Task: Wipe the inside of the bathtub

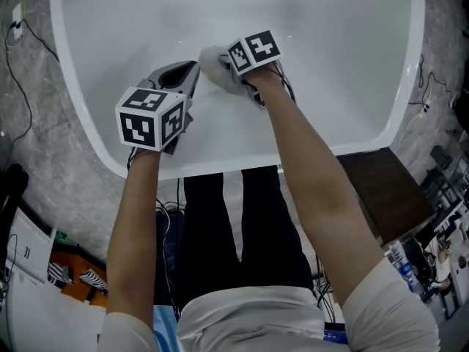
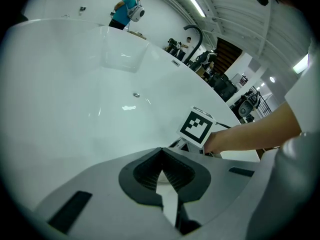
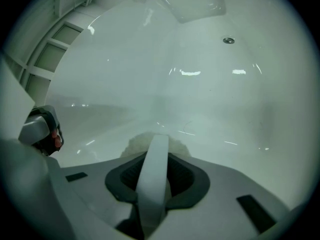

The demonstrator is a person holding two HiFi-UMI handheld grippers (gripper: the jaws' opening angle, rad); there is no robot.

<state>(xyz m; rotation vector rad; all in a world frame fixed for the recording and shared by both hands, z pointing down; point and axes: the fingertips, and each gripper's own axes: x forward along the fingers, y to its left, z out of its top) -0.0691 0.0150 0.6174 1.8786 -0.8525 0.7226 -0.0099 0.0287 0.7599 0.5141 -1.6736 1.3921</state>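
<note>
Well inside bathtub [image 1: 344, 57], right claw's [image 3: 156, 154] cloth [image 3: 131, 145]

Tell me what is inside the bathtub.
Inside the bathtub: the right hand-held gripper clamps a pale wiping pad against its inner surface; the left hand-held gripper hangs shut, empty. The spot beneath the pad is covered.

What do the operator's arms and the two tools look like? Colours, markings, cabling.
Both the left tool and right tool have grey bodies with dark ribbed pads. Each carries a white cube printed with black square markers. Thin black cables trail from the right tool's rear. Arms are bare below short pale sleeves; dark trousers.
</note>
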